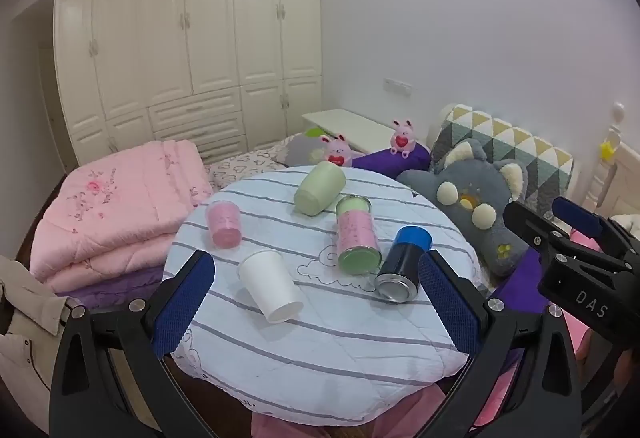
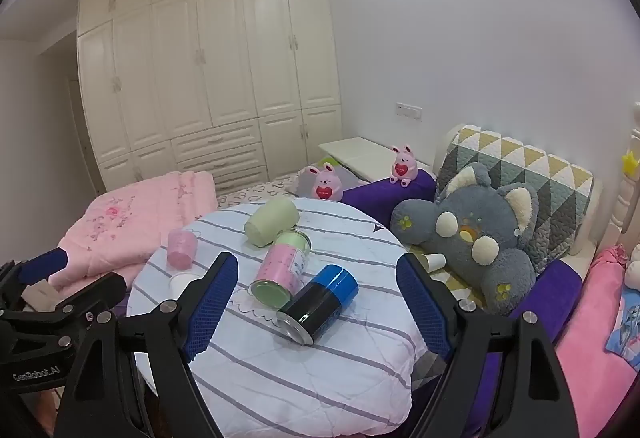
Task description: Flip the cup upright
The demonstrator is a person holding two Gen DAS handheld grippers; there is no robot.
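Several cups lie on their sides on a round table [image 1: 320,350] with a striped white cloth. A white paper cup [image 1: 270,288] lies near the front left; my open, empty left gripper [image 1: 316,302] is just before it. A small pink cup [image 1: 223,224], a pale green cup [image 1: 319,188], a pink-and-green cup [image 1: 357,236] and a black-and-blue cup [image 1: 404,264] lie further back. My right gripper [image 2: 318,308] is open and empty, with the black-and-blue cup [image 2: 320,302] between and beyond its fingers. The white cup [image 2: 178,284] is mostly hidden there.
A folded pink quilt [image 1: 116,210] lies left of the table. A grey plush toy [image 1: 476,198], purple cushions and two pink plush rabbits [image 1: 403,138] sit behind and to the right on the bed. A small paper cup [image 2: 434,261] lies beside the plush.
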